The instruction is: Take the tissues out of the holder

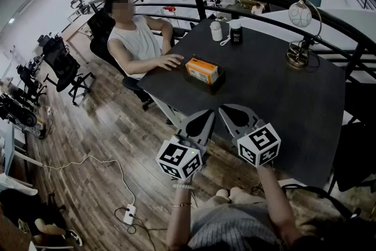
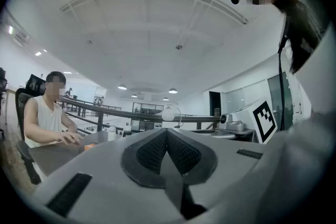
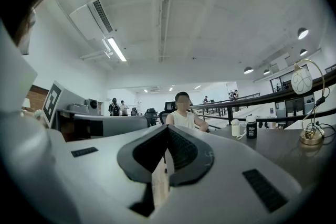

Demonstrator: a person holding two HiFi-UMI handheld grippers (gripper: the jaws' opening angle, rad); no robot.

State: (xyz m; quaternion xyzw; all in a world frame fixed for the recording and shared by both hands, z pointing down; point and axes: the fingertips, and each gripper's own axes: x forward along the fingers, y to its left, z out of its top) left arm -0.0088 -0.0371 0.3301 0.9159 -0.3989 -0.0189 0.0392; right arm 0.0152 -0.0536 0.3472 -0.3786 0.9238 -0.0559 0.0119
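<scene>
both grippers sit side by side at the near edge of the table [image 1: 276,103], held level and pointing toward the far side. left gripper [image 1: 205,116]: jaws closed together, nothing between them; its own view shows the pads meeting at the tip [image 2: 167,131]. right gripper [image 1: 230,113]: jaws also fully closed and empty, tips meeting in its own view [image 3: 168,127].

tissues [image 1: 201,69], an orange pack, are in the dark holder [image 1: 207,86] on the left-middle of the table, beyond the jaws and well apart from both. neither gripper touches the holder or the pack.

seated person [image 1: 138,38] is at the far left side of the table, with one hand [image 1: 172,60] flat on the top just left of the holder. a white bottle [image 1: 216,31] and a black jar [image 1: 235,32] stand near the far edge, close together. a globe lamp [image 1: 302,20] with a brass base is at the far right corner. a curved black railing [image 1: 264,0] runs behind the table. wood floor [image 1: 88,132] is on the left, with a white power strip [image 1: 130,213] and its cable near the wearer.
</scene>
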